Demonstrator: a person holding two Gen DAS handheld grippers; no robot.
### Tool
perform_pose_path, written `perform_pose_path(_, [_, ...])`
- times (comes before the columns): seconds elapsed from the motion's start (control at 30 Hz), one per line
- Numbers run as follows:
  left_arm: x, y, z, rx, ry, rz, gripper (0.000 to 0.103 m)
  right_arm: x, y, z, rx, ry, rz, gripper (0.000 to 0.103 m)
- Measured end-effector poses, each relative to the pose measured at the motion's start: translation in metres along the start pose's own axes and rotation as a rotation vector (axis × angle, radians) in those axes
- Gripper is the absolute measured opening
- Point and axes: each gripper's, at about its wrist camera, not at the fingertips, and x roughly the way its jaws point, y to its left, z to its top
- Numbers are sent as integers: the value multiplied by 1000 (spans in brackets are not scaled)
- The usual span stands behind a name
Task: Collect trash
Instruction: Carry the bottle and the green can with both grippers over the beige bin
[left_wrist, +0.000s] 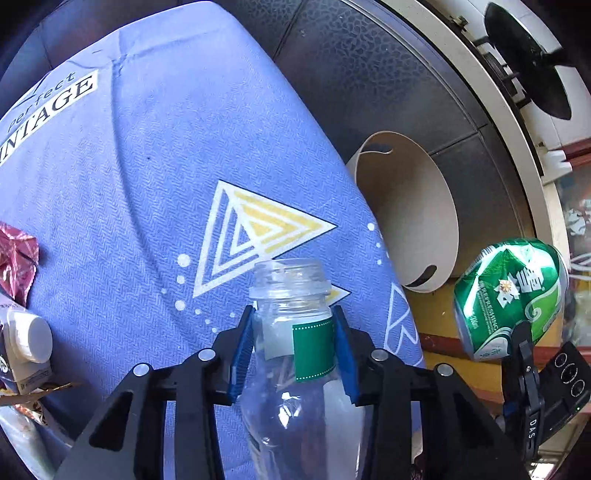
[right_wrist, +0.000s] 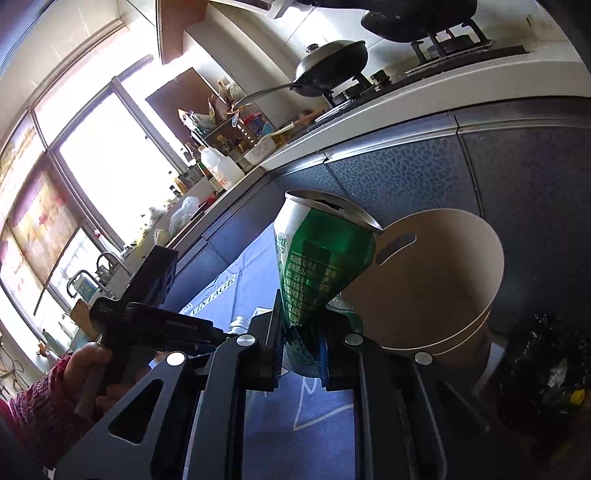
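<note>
The left gripper (left_wrist: 293, 347) squeezes a clear bottle (left_wrist: 295, 354) above the blue cloth (left_wrist: 147, 184), the right gripper (right_wrist: 301, 354) pinches a squashed green can (right_wrist: 321, 258) near the bin (right_wrist: 443, 288) — either could slip and miss it.

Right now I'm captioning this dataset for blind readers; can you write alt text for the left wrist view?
The left gripper clamps the neck of a clear, uncapped plastic bottle with a green label above a blue patterned tablecloth. To the right, a dented green drink can is held near an open beige paper bin.
</note>
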Motion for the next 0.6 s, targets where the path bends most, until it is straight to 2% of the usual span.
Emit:
perform_pose_path(0.17, [-41,-28,15,46,-115,-79,40,-11,-17,26,-7,-63,-50,14])
perform_pose_path(0.37, [-90,-110,37,232,-301,-170,40,-15,-34,58,-61,-138,-132,14])
perform_pose_path(0.5, [-92,-155,40,353,-452,-121,40,-2,-51,63,-60,-118,-177,14])
perform_pose_path(0.6, [-66,-167,45,384,-471,-78,40,14,-63,60,-52,-81,-205,14])
